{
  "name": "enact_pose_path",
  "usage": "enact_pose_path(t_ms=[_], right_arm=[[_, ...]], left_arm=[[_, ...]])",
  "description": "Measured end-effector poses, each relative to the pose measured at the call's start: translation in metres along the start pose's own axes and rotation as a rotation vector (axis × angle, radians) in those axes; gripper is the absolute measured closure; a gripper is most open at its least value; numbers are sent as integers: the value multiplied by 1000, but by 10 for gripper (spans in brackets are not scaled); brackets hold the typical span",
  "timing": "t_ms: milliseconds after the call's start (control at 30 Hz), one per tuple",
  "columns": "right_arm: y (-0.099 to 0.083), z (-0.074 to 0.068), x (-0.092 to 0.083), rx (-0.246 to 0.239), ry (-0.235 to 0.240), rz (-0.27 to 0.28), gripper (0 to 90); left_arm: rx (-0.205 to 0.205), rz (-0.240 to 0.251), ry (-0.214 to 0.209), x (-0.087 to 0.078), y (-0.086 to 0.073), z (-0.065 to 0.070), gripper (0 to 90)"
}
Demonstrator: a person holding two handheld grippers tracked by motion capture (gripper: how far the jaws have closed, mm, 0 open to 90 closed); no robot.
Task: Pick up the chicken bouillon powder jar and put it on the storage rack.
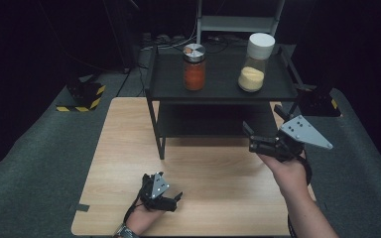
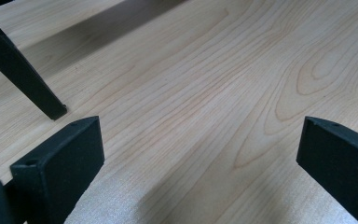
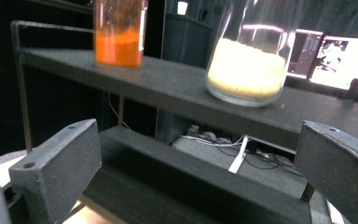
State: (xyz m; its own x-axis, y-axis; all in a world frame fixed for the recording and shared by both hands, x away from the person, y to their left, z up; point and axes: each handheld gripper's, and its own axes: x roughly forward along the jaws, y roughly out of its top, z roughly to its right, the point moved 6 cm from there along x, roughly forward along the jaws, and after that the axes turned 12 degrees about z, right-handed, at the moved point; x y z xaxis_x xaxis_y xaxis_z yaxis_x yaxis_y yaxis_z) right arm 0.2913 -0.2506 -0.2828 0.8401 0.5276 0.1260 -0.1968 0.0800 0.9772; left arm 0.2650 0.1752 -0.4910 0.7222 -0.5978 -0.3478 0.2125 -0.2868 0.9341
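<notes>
Right gripper (image 1: 252,139) held open, empty, below the shelf (image 3: 168,88). Pale-grain jar (image 3: 248,60) stands above and ahead; jaws should be raised level, centred round its body before closing.

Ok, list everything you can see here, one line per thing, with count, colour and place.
table: one, light wood, centre of the high view
rack: one, black, two shelves, standing on the far half of the table
orange jar: one, clear with orange filling and a silver lid, top shelf, left
yellow jar: one, clear with pale yellow grains and a white lid, top shelf, right
striped block: one, black with yellow stripes, on the floor far left
carpet: grey, around the table
screens: lit, behind the rack in the right gripper view
left claw: one, black, open, low over the near table
right claw: one, black, open, in front of the rack, pointed at the jars
</notes>
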Motion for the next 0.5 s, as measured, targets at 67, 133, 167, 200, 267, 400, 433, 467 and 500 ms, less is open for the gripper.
enact_pose_path(t_ms=[67, 133, 167, 200, 267, 400, 433, 467, 500], right_arm=[[-5, -2, -2, -6, 4, -7, 0], [-11, -5, -5, -12, 5, -20, 0], [-14, -6, -6, -13, 6, -26, 0], [-17, -7, -7, -16, 8, -33, 0], [-24, -9, -9, -18, 9, -44, 0], [-35, -10, -14, -9, 13, -57, 0], [-37, -11, -15, -6, 13, -61, 0], [-39, -11, -16, -5, 14, -67, 0], [-41, -12, -16, -5, 15, -70, 0]], left_arm=[[1, 1, 0, 0, 0, 0, 9], [2, 1, 1, 0, 0, 0, 9], [2, 1, 1, 0, 0, 0, 9], [2, 1, 1, 0, 0, 0, 9], [3, 1, 2, 0, 0, 1, 9], [6, -1, 3, 0, 0, 1, 9], [4, -1, 3, 0, 0, 1, 9], [3, 0, 2, 0, 0, 1, 9], [-2, 1, 2, 0, 0, 0, 9]])
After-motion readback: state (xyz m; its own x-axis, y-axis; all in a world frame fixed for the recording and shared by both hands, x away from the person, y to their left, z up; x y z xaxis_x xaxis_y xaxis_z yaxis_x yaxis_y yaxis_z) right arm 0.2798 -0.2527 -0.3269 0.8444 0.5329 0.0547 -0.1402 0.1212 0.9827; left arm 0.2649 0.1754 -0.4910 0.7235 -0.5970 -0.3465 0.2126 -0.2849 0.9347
